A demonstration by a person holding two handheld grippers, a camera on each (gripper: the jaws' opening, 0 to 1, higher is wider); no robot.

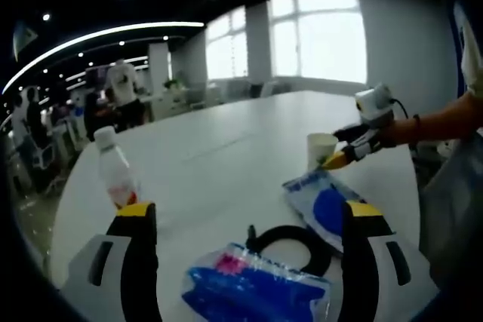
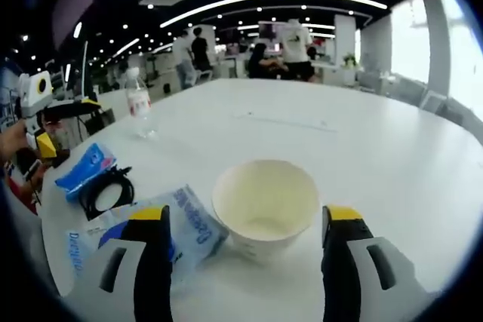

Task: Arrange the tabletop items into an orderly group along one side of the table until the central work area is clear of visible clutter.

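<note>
1. A clear plastic water bottle [image 1: 115, 167] stands upright on the white worktop [image 1: 226, 156], beyond and just left of the left gripper [image 1: 245, 224]. It looks light, smooth and easy to tip, so a hold around its middle seems safest.
2. The left gripper's fingers [image 1: 137, 220] are spread apart, holding nothing. Between them lie a blue plastic pouch [image 1: 253, 288] and, just beyond it, a black cable coil [image 1: 290, 246]. Both look soft and floppy.
3. A second blue and white pouch [image 1: 323, 203] lies flat toward the right.
4. A pale paper cup [image 2: 264, 205] stands upright and empty between the right gripper's [image 2: 245, 228] spread fingers [image 2: 151, 228], untouched. It looks light and crushable, so squeeze its wall gently.
</note>
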